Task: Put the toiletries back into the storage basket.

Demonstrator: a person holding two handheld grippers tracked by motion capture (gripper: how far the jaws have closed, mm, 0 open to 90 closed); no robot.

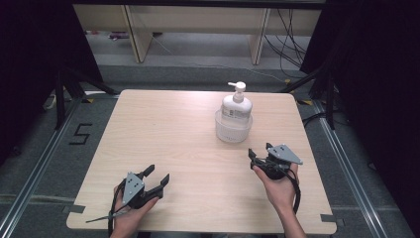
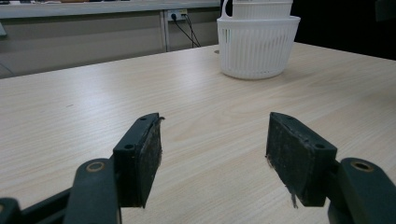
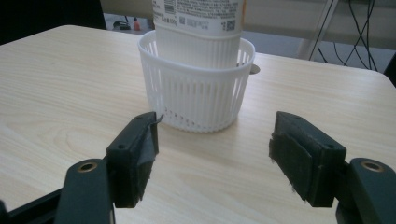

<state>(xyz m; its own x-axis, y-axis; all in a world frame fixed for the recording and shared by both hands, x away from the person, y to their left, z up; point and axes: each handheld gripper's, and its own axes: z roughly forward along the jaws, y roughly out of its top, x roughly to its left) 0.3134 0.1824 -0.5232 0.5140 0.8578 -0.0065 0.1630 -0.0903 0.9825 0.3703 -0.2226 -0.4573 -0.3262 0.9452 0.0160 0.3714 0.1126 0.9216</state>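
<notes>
Standing upright in basket [image 1: 233,130]: pump bottle [image 1: 236,106].

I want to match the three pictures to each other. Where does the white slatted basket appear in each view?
High view: basket right of centre, far half of the table.
Left gripper view: basket at upper right, beyond the jaws.
Right gripper view: basket at centre, close ahead.
Shared landmark: the pump bottle standing inside it.

Only the white basket [image 1: 233,128] with its pump bottle [image 1: 236,107] interrupts the table [image 1: 163,144].
</notes>
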